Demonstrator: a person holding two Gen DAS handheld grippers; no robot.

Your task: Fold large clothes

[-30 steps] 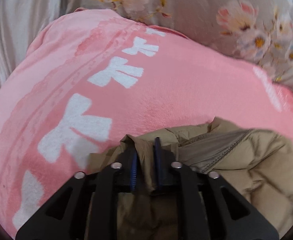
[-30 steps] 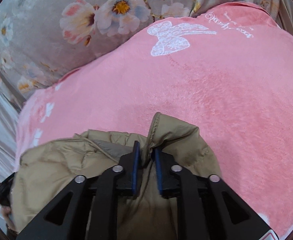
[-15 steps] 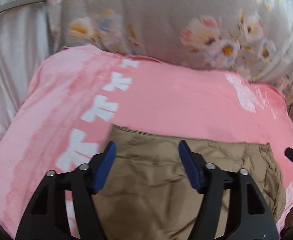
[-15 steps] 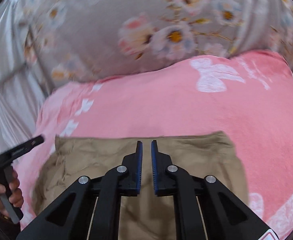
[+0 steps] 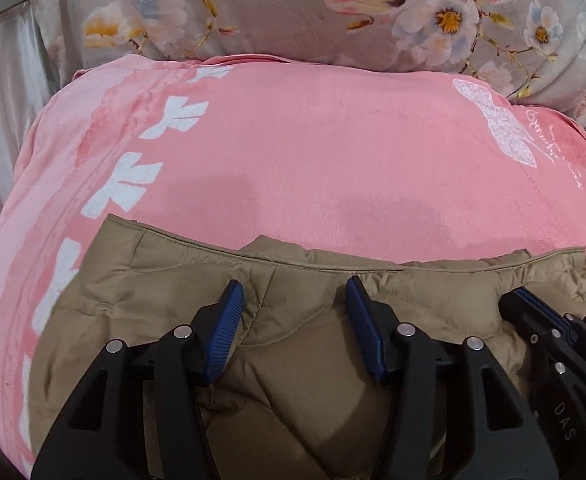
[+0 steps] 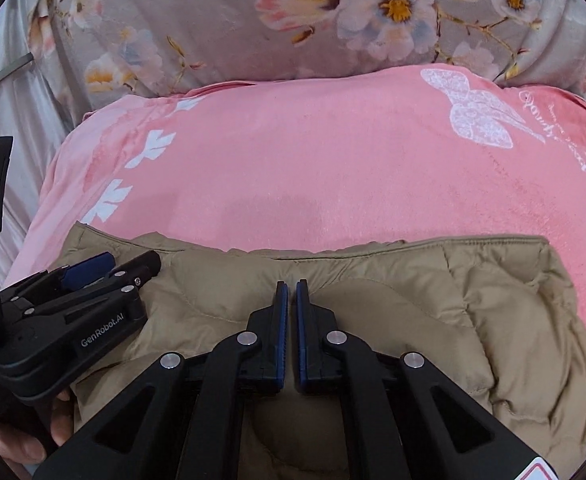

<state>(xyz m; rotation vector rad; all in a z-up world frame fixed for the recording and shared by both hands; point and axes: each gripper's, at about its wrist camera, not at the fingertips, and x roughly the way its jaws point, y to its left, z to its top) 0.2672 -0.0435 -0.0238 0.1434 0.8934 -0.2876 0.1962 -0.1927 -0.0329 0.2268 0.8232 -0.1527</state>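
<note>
While the tan quilted jacket (image 5: 301, 344) lies folded across the near edge of the pink blanket (image 5: 313, 160), both grippers are held low over it, side by side. The left gripper (image 5: 293, 328) is seen with its blue-padded jaws apart; they have just been closing a little after a wider spread, and no cloth is pinched between them, the padded fabric lying beneath the gap. The right gripper (image 6: 291, 320) is shown with its jaws brought together, only a thin slit left between the pads and nothing caught in it. From the right wrist view the left gripper (image 6: 93, 270) is seen over the jacket's left end, held by a hand (image 6: 25, 444) at the lower left. The jacket's far hem runs roughly parallel to the blanket's far edge, with bare pink plush between them. White bow shapes (image 5: 121, 184) are printed along the blanket's left side and a white butterfly (image 6: 477, 114) near its far right corner. Beyond the blanket's far edge a grey floral cover (image 6: 333, 20) is spread.
</note>
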